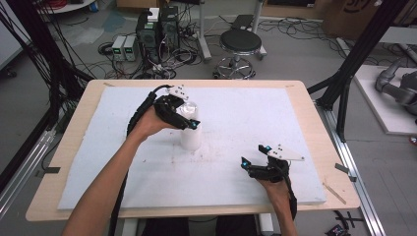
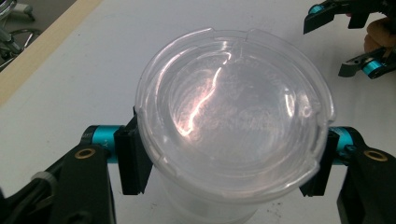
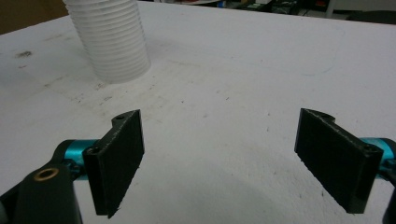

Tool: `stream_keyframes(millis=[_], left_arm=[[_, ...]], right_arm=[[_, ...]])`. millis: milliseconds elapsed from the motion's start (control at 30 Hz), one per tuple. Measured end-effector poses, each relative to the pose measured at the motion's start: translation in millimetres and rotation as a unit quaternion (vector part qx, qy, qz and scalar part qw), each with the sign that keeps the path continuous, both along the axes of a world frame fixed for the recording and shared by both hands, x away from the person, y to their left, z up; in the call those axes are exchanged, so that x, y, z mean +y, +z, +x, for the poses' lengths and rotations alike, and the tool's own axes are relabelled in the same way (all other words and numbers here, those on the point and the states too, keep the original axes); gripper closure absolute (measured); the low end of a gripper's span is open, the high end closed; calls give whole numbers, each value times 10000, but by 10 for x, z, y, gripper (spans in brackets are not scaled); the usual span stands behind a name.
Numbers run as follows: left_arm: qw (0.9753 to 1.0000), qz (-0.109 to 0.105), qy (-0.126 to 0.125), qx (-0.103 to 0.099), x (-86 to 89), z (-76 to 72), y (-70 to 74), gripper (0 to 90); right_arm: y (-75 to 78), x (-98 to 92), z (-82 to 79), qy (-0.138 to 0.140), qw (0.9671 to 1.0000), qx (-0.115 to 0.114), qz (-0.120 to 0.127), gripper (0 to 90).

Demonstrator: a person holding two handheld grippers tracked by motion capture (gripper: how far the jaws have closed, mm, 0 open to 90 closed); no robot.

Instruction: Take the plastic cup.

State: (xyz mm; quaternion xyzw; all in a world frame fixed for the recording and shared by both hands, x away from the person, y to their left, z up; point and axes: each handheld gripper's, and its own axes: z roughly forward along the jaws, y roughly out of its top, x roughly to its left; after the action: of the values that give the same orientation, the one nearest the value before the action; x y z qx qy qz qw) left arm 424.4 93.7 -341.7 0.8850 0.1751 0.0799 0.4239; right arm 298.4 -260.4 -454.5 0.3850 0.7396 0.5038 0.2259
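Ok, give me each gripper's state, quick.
Left gripper: jaws shut on the clear round plastic lid atop the white ribbed plastic cup.
Right gripper: jaws open, holding nothing, above the white foam board.

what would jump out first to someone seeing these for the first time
First, the clear plastic lid in the left gripper view, held from both sides by the left gripper on top of a white ribbed cup standing near the middle of the white foam board. Next, the right gripper, its fingers spread wide with nothing between them, near the board's front right.
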Motion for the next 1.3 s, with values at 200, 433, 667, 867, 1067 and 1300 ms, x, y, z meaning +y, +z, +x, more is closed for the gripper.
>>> stream_keyframes(millis=[200,433,667,867,1067,1300], left_arm=[[10000,28,14,-12,-4,-12,11,340],[10000,-34,90,-19,32,-21,109,343],[9998,-121,67,-150,22,-41,422,344],[9989,-235,113,-382,76,-105,863,351],[9979,-272,192,-562,165,-168,1114,354],[9976,-374,201,-547,257,-233,1152,355]], right_arm=[[0,4,2,-6,10000,41,-5,158],[0,9,0,-17,10000,76,-14,159],[0,12,4,-24,10000,76,-11,159],[1,12,0,-27,10000,73,-9,158],[1,14,2,-26,10000,82,-20,159],[1,15,3,-25,10000,67,-25,159]])
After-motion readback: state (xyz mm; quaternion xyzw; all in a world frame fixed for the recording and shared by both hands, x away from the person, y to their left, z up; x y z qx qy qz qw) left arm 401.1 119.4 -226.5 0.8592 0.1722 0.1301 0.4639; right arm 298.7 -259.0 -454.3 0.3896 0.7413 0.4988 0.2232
